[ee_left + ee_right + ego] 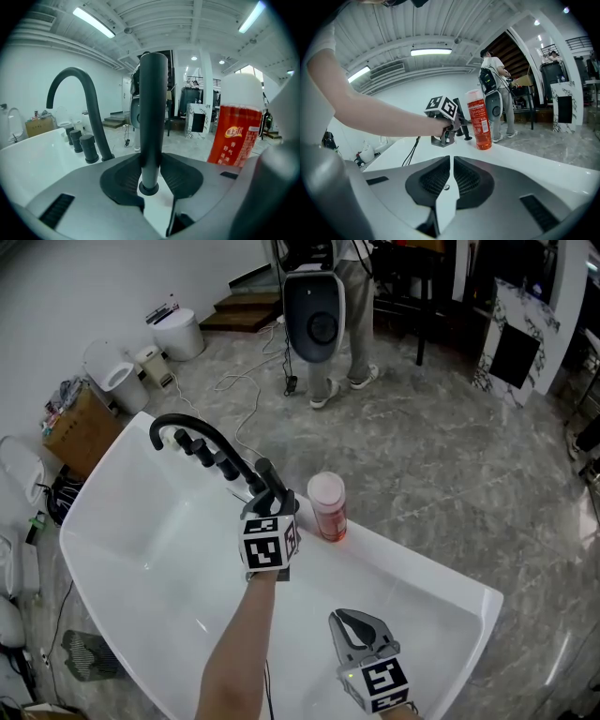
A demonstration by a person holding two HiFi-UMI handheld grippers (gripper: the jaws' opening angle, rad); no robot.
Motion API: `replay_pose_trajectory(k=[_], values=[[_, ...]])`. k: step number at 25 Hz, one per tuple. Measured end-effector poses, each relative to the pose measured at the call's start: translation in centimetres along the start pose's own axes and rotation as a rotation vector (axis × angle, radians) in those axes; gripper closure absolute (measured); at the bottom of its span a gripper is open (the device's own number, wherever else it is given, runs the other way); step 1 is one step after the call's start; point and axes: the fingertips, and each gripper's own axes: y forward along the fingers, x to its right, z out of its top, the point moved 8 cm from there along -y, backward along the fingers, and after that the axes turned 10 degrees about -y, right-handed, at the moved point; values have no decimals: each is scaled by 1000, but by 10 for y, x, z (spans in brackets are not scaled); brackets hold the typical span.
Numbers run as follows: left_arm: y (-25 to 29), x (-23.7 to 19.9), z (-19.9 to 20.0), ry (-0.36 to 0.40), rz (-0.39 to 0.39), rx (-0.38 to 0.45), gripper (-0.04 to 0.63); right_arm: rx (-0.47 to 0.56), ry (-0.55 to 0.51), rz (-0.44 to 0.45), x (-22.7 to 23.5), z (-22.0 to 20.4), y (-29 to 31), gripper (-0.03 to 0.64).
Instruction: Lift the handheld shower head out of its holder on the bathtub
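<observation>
Warehouse-like showroom or workshop hall. Freestanding white bathtub [159,559] with black arched faucet [202,427], set on an open grey marbled floor [441,474]. Loose white toilets [114,377] and a filled cardboard box [80,432] stored along the wall beyond the bathtub's far-left corner. Cables [248,381] trailing over the floor. Wooden steps [246,307] and marble-patterned display panels [511,329] farther back. Ribbed industrial ceiling [154,14] with tube lights [93,22] overhead.

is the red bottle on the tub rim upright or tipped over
Upright: the red bottle stands on its base on the bathtub rim, white cap on top.
</observation>
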Motion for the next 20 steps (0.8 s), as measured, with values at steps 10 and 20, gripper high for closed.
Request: replay_pose_trajectory(k=[10,20], values=[[-57,11,45,-8,-6,49,453,33,-7,-9,-17,40,-37,586],[-125,46,89,56,-17,71,453,75,-14,-23,-34,87,-93,588]])
